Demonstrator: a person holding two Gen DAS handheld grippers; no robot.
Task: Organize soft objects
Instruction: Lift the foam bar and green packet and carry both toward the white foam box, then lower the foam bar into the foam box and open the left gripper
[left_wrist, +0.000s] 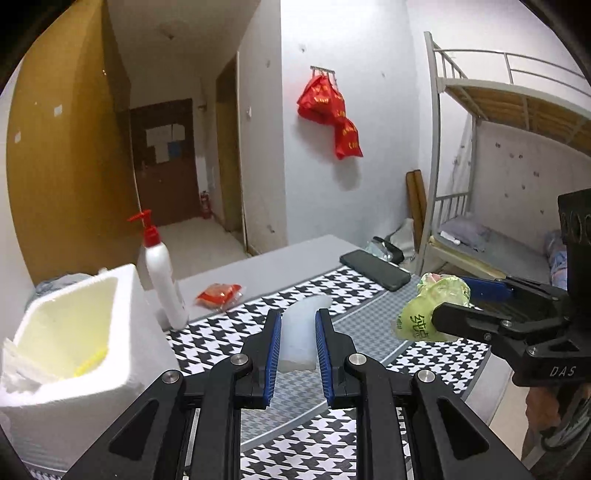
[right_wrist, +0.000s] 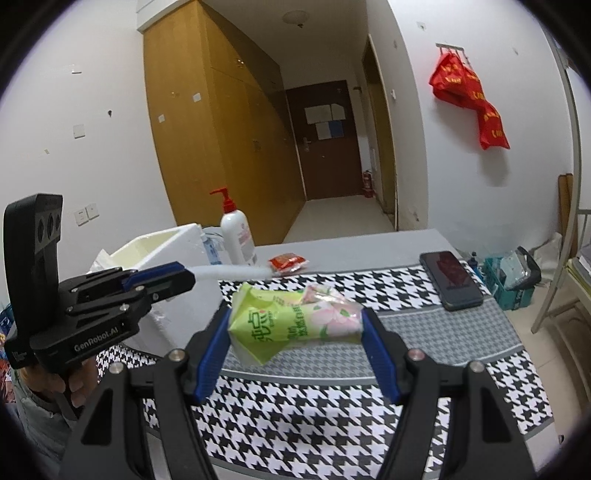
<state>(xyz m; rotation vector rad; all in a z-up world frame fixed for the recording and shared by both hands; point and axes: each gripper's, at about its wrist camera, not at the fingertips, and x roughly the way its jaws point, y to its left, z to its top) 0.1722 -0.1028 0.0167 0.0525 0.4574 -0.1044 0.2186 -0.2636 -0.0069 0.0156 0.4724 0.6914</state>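
Note:
My left gripper (left_wrist: 297, 321) is shut on a white translucent soft strip (left_wrist: 301, 332) and holds it above the houndstooth cloth (left_wrist: 288, 295). In the right wrist view the left gripper (right_wrist: 184, 278) shows at the left with the white strip (right_wrist: 236, 273) sticking out toward the right. My right gripper (right_wrist: 295, 317) is shut on a green tissue pack (right_wrist: 291, 325) and holds it above the cloth (right_wrist: 332, 424). In the left wrist view the right gripper (left_wrist: 452, 299) holds the green pack (left_wrist: 432, 306) at the right.
A white foam box (left_wrist: 66, 332) stands at the left, also seen in the right wrist view (right_wrist: 159, 247). A pump bottle (left_wrist: 162, 277), a red packet (left_wrist: 219, 293) and a black phone (left_wrist: 375, 269) lie on the table. A bunk bed (left_wrist: 498, 166) stands at the right.

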